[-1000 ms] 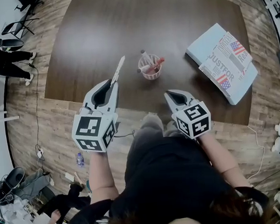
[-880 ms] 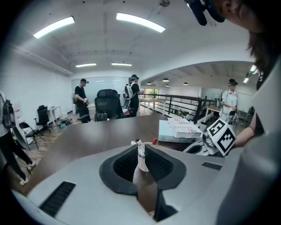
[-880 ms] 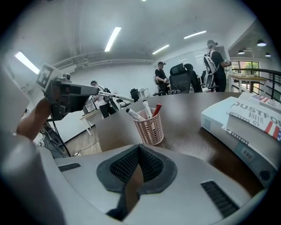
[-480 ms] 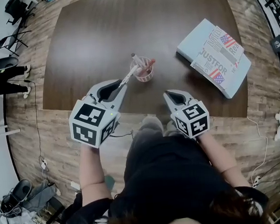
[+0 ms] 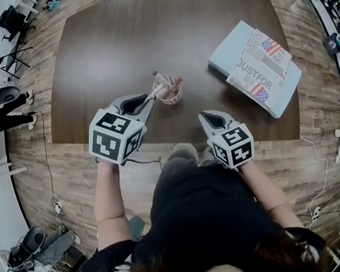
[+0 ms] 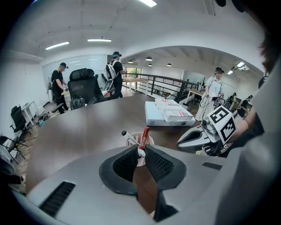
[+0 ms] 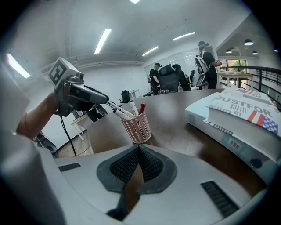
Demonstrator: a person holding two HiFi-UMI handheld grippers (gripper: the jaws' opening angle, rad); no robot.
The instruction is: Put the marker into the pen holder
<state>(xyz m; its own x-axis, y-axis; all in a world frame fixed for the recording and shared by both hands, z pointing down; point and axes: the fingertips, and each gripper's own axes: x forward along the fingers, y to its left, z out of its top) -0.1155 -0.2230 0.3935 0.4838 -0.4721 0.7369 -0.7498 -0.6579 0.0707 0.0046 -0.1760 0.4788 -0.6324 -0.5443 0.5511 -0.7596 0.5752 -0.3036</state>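
One table (image 5: 107, 56) carries one pen holder (image 5: 171, 95) and two stacked boxes (image 5: 229, 49). Three markers show: a white marker (image 5: 155, 94), a black-capped marker (image 5: 158, 77) and a red marker (image 5: 176, 82). Two grippers: left gripper (image 5: 149, 99), right gripper (image 5: 204, 115).

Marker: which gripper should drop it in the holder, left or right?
Left. The left gripper pinches the marker, tip at the pen holder; the right gripper is shut, empty, farther back.

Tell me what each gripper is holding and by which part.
Left gripper: the white marker, pinched at its near end between the jaws' tips, its far end at the pen holder. Right gripper: nothing, jaws together.
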